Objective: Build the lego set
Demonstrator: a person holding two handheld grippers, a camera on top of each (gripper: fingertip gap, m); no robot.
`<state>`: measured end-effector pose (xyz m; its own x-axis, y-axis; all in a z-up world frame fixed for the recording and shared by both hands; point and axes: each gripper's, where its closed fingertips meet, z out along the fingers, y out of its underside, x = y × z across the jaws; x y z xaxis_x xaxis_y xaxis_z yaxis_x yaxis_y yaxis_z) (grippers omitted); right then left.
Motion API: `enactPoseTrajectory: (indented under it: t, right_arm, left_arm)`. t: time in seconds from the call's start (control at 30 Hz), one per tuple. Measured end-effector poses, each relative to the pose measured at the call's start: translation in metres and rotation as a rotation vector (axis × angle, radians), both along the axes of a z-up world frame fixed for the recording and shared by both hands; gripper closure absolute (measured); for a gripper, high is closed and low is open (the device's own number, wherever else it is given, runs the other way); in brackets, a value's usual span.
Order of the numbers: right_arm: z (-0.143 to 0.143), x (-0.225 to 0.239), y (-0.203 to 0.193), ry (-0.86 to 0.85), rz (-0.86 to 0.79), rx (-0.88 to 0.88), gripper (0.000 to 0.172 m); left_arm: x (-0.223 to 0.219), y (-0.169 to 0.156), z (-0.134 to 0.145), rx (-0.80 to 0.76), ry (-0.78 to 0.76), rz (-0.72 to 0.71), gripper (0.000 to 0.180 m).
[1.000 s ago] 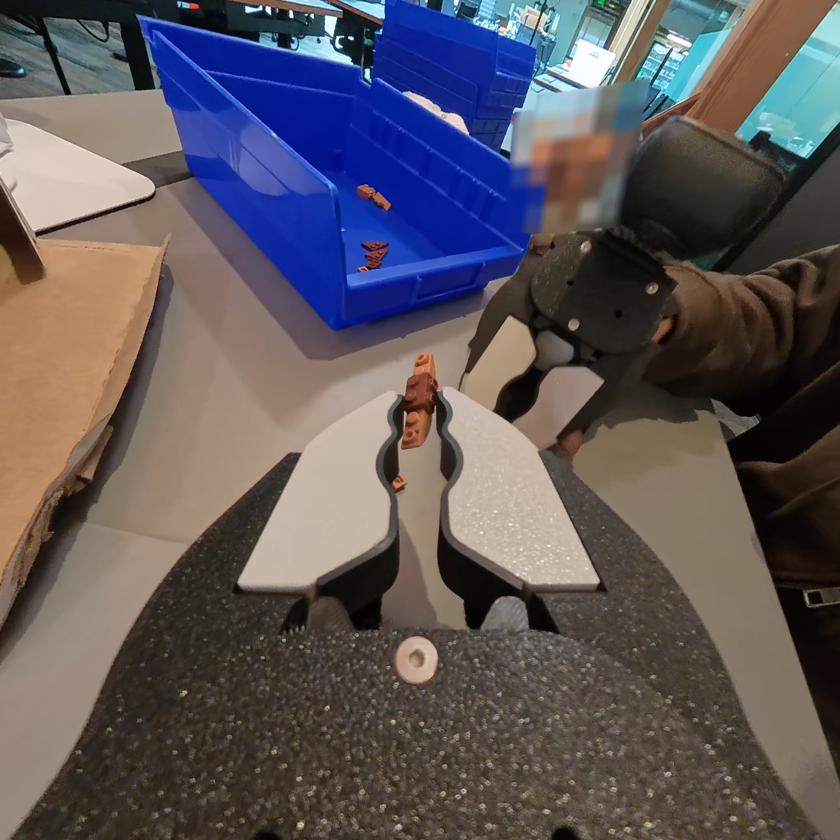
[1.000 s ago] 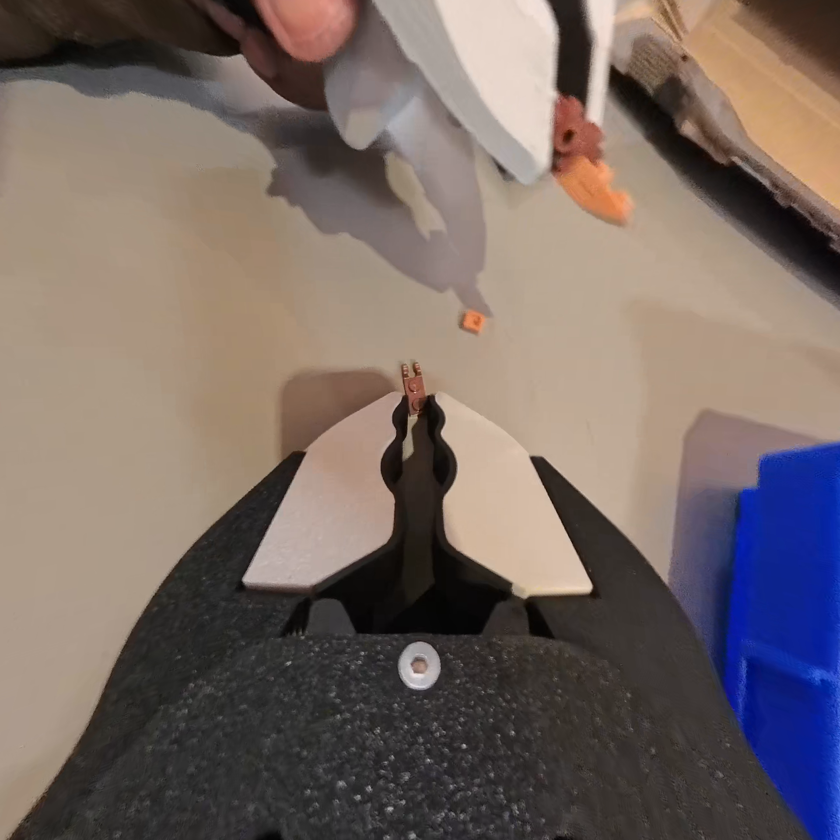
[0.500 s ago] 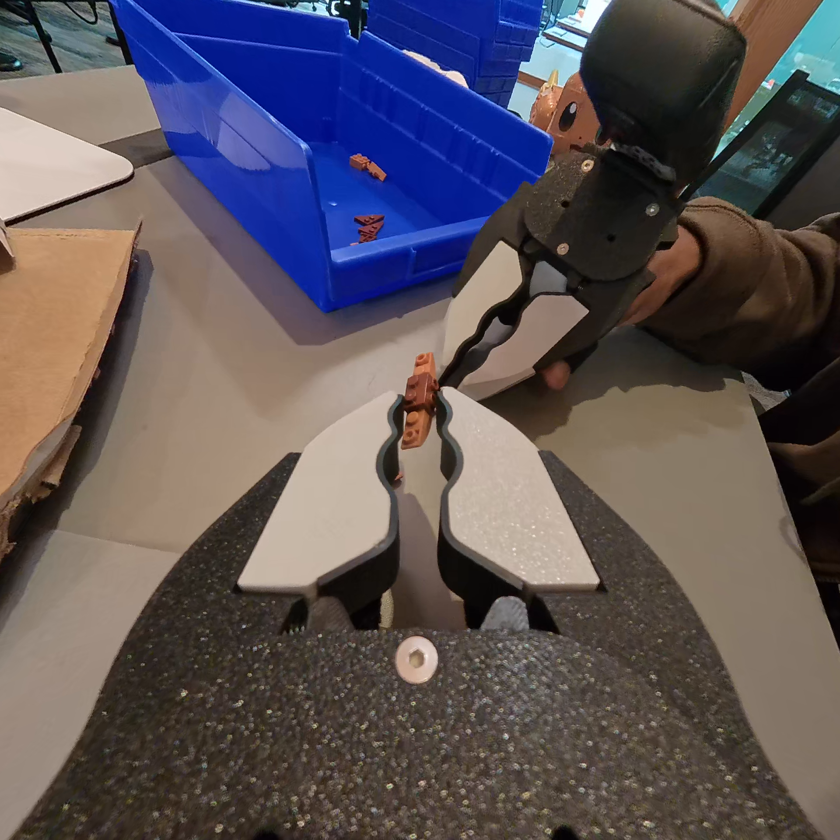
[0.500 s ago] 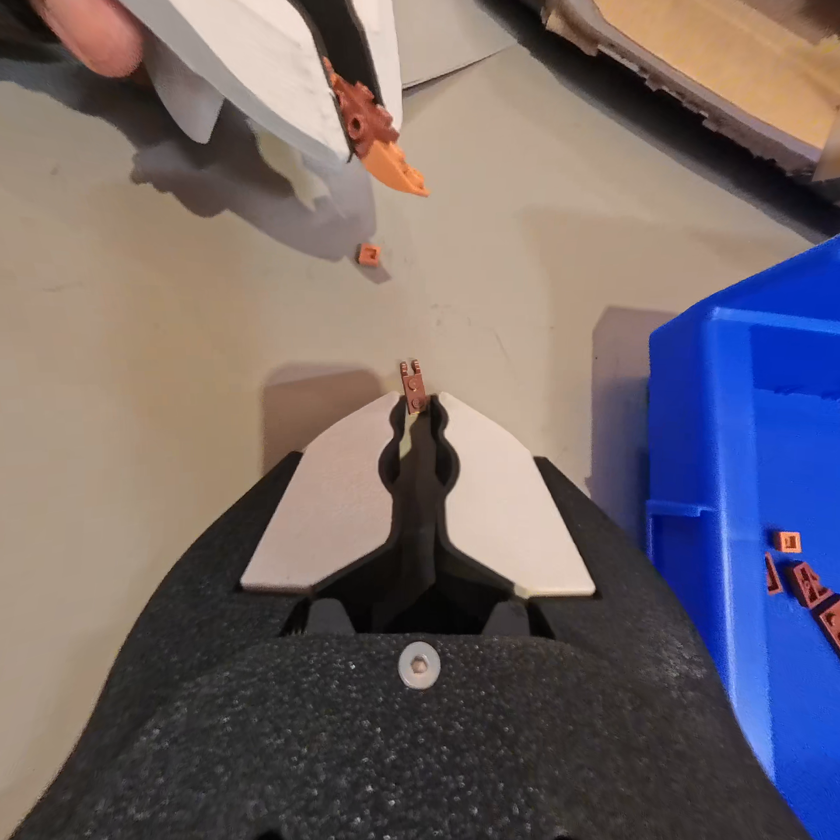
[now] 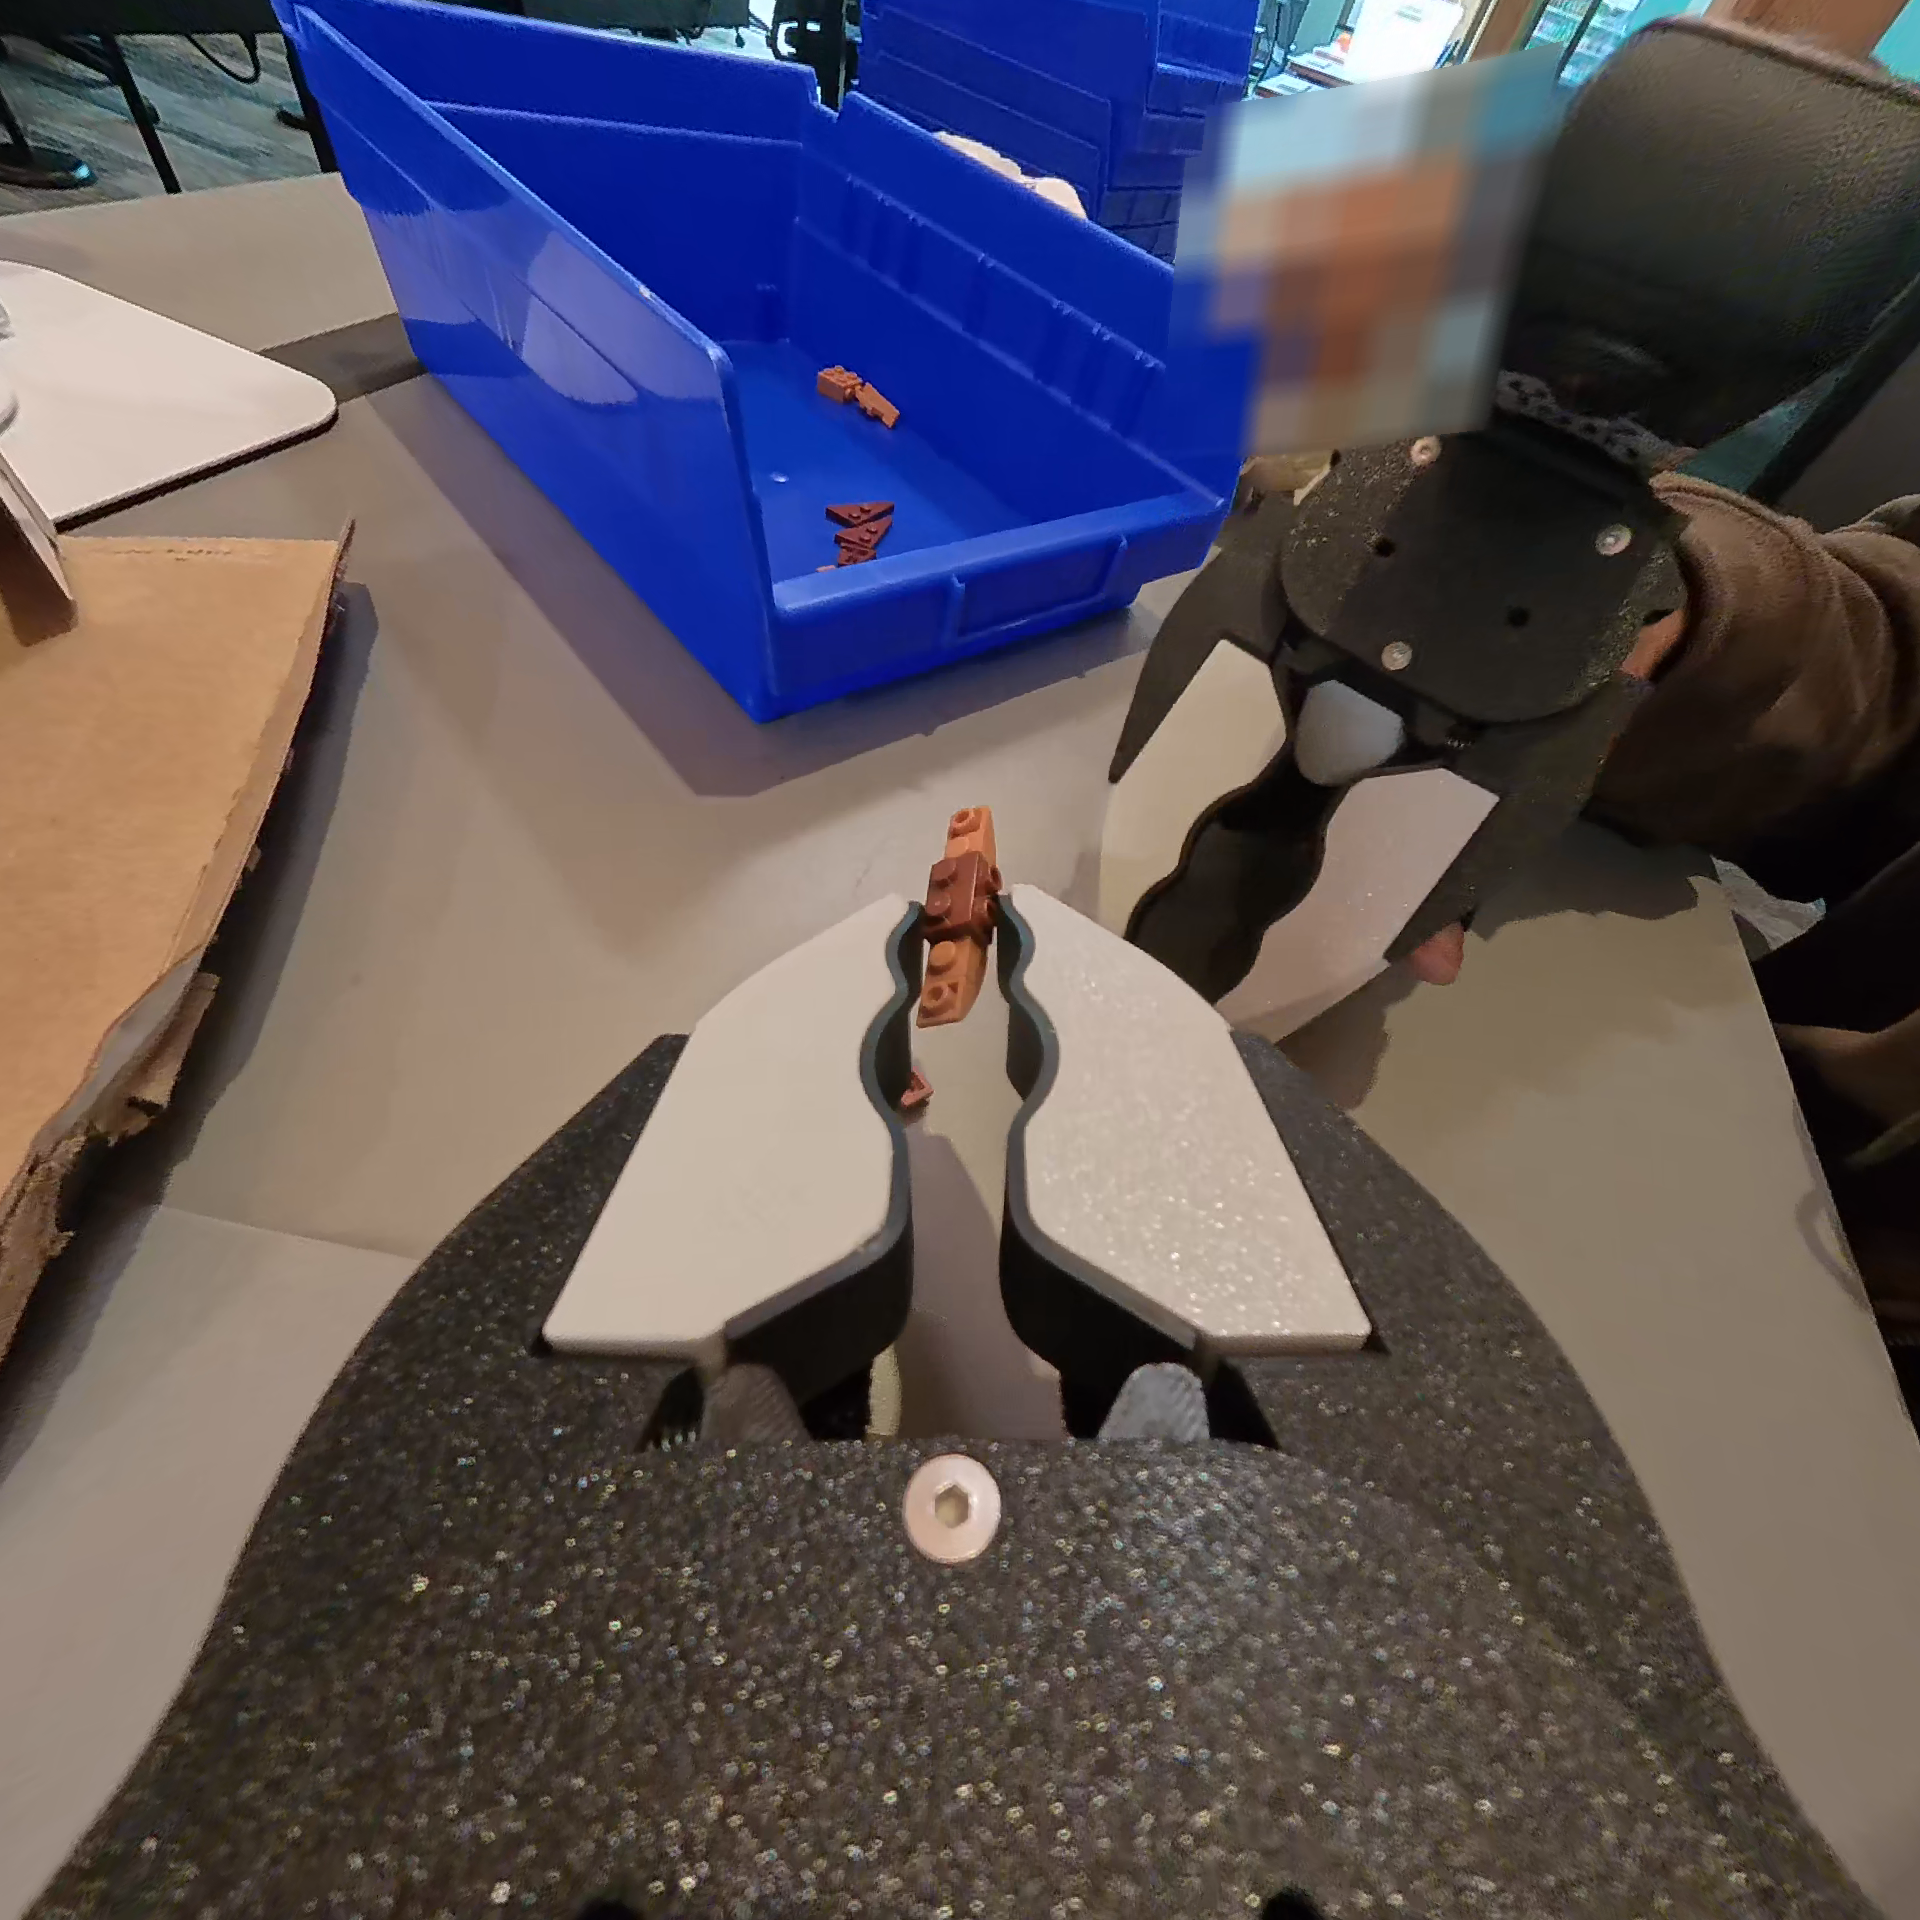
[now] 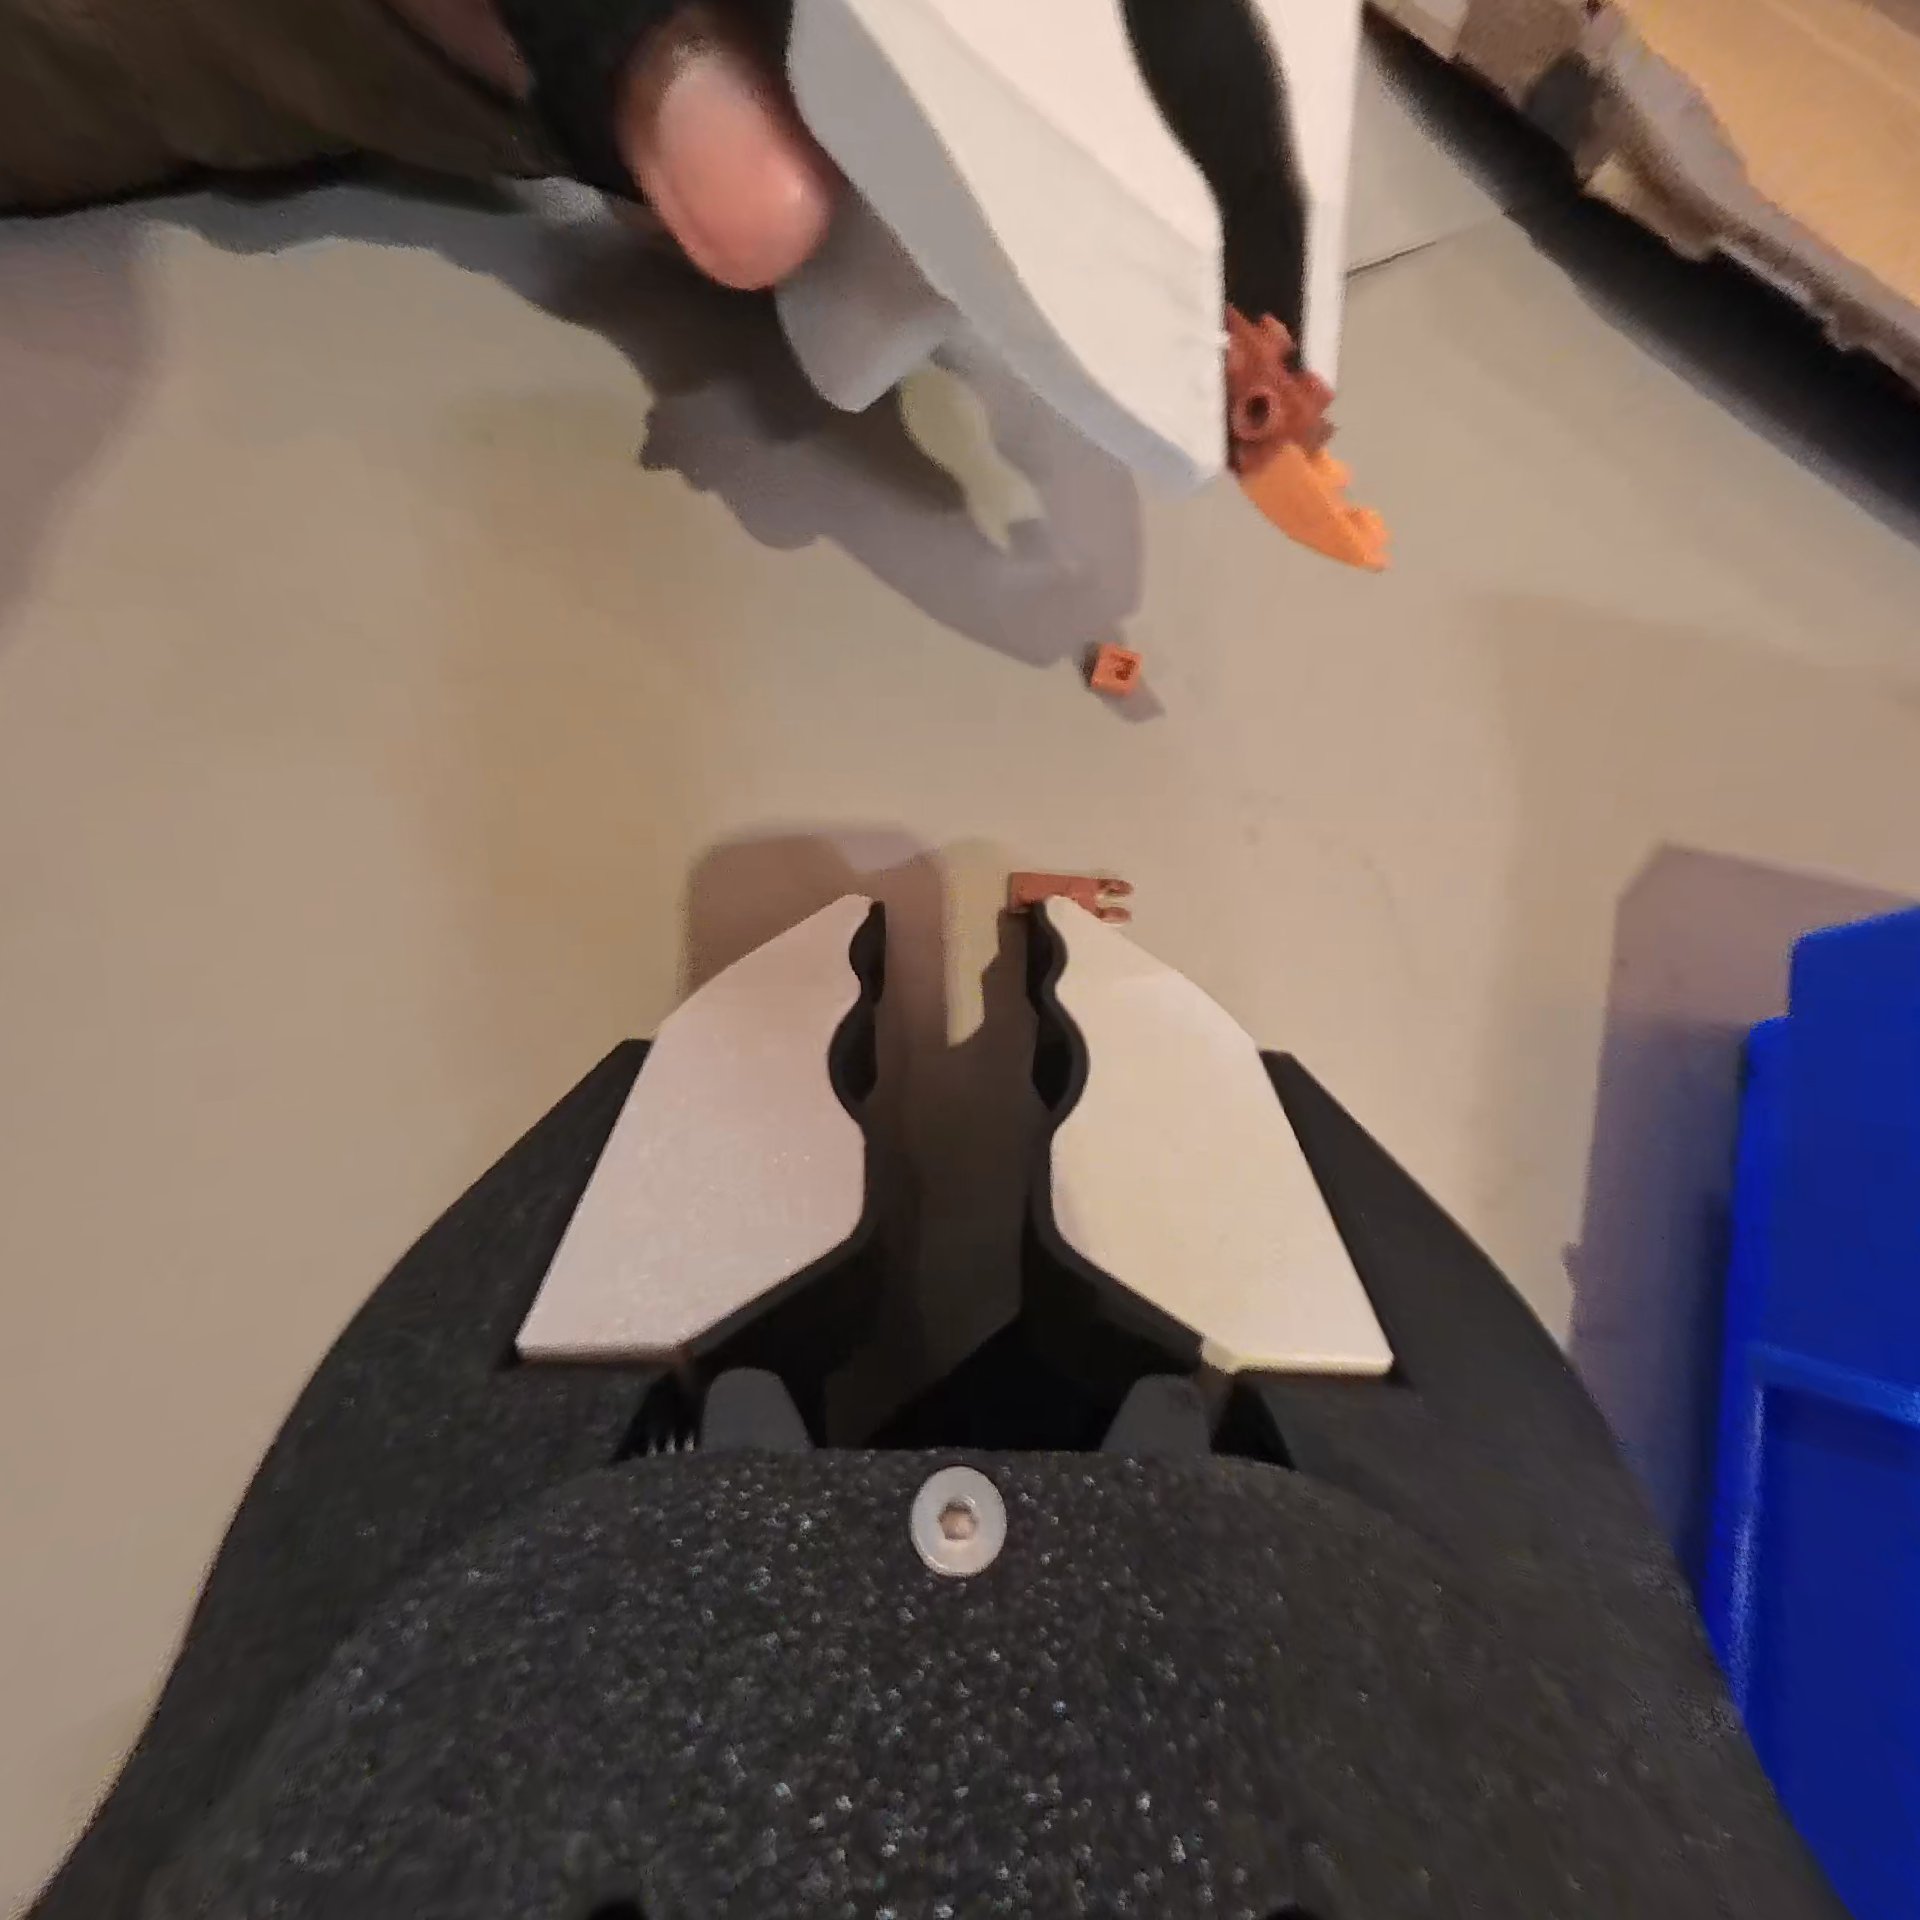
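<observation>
We see the left gripper (image 5: pixel 961 914) clamped at its fingertips on a small brick assembly (image 5: pixel 958 925), a dark reddish-brown piece set across a longer orange plate, both pads pressing its sides; the plate sticks out past the tips and hangs back into the gap between the fingers. Below it a tiny reddish-brown square piece (image 5: pixel 915 1091) lies on the grey table (image 5: pixel 520 935), close against the inner edge of the left finger. The right gripper (image 6: pixel 956 909) has its fingers apart with clear table showing between them; a small reddish-brown clip plate (image 6: pixel 1070 891) lies crosswise at the tip of its right finger (image 6: pixel 1143 1091), touching that tip only, while the other pad stands clear of it. In the left wrist view we find this gripper just right of the left one, pointed down at the table, a person's hand (image 5: pixel 1766 675) around it. The blue plastic bin (image 5: pixel 987 613) stands beyond both grippers, its low front lip facing us, with a few reddish-brown pieces (image 5: pixel 860 525) on its floor. Open table lies between the bin's front edge and the fingertips. The torn edge of a cardboard sheet (image 5: pixel 125 779) bounds the table on the left, well apart from the grippers. A white board (image 5: pixel 156 395) lies behind it.
</observation>
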<state>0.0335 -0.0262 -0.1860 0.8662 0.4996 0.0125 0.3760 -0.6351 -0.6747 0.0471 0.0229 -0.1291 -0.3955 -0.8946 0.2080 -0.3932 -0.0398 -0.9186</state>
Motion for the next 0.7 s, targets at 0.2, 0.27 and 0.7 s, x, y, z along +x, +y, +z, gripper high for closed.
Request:
enactPoseTrajectory:
  t: [0.2, 0.27, 0.7]
  right_arm:
    - [0.001, 0.021, 0.003, 0.033, -0.101, -0.019, 0.147]
    - [-0.003, 0.015, 0.003, 0.017, -0.085, -0.024, 0.145]
    - [-0.003, 0.022, 0.005, -0.005, -0.089, -0.008, 0.149]
  left_arm:
    - [0.0, 0.001, 0.004, -0.001, -0.016, 0.008, 0.168]
    - [0.0, 0.001, 0.004, -0.002, -0.014, 0.006, 0.168]
    - [-0.001, 0.001, 0.006, 0.001, -0.018, 0.01, 0.168]
